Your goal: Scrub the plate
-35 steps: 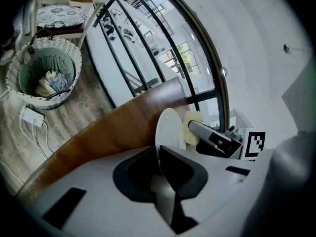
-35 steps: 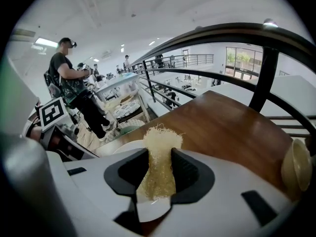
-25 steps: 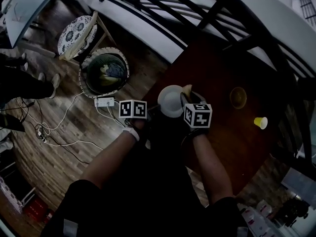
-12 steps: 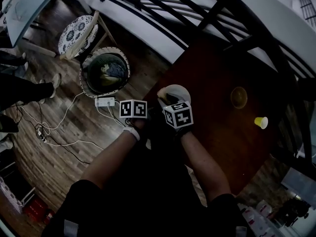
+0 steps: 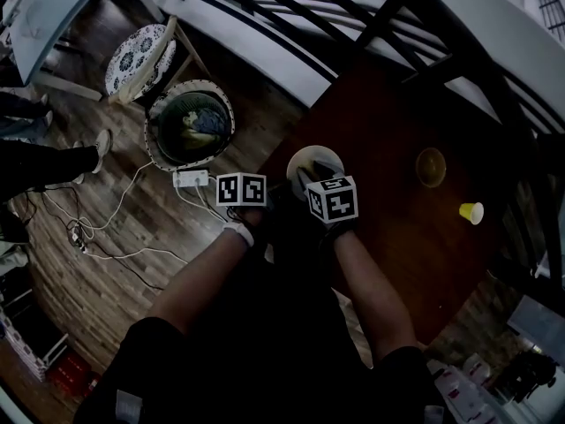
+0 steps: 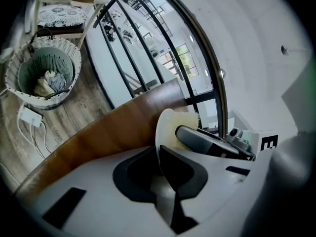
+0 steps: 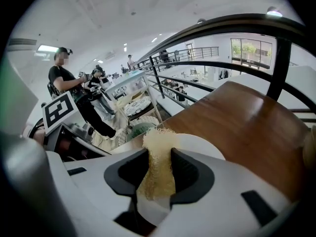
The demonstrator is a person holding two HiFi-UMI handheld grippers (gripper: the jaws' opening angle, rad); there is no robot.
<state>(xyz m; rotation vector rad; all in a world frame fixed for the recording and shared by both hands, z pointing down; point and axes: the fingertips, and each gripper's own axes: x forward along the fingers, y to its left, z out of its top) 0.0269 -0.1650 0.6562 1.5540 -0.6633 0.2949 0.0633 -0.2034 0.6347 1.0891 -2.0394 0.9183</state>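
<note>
- Brown wooden table (image 5: 397, 140) takes up the right half of the head view. Its left corner is right in front of me, and that's where everything's happening.
- Down on the wood floor (image 5: 106, 237), at about 10 o'clock from the plate, there's a round wicker basket (image 5: 188, 126) with crumpled cloth inside. A chair (image 5: 137, 60) with a patterned cushion is at 11 o'clock from the basket, and a white power strip (image 5: 192, 178) lies just beside the basket at its 6 o'clock.
- The white plate (image 5: 311, 160) is over that near-left table corner, tipped up rather than lying flat. Can't tell whether its lower edge touches the wood.
- My left gripper (image 6: 159, 154) is clamped tight on the plate's rim. From its own camera the plate shows almost edge-on, sticking up out of the jaws toward 12 o'clock.
- My right gripper (image 7: 159, 169) is closed down on a yellowish scrubbing pad (image 7: 157, 142), squeezed hard so there's no slack on either side.
- The pad pokes out past the jaw tips at 12 o'clock and its frayed end lies against the plate's face.
- A small brownish bowl (image 5: 430, 166) sits on the table at 3 o'clock from the plate, well apart from it.
- A little yellow cup (image 5: 471, 212) is at 4 o'clock from the bowl, near it but not touching.
</note>
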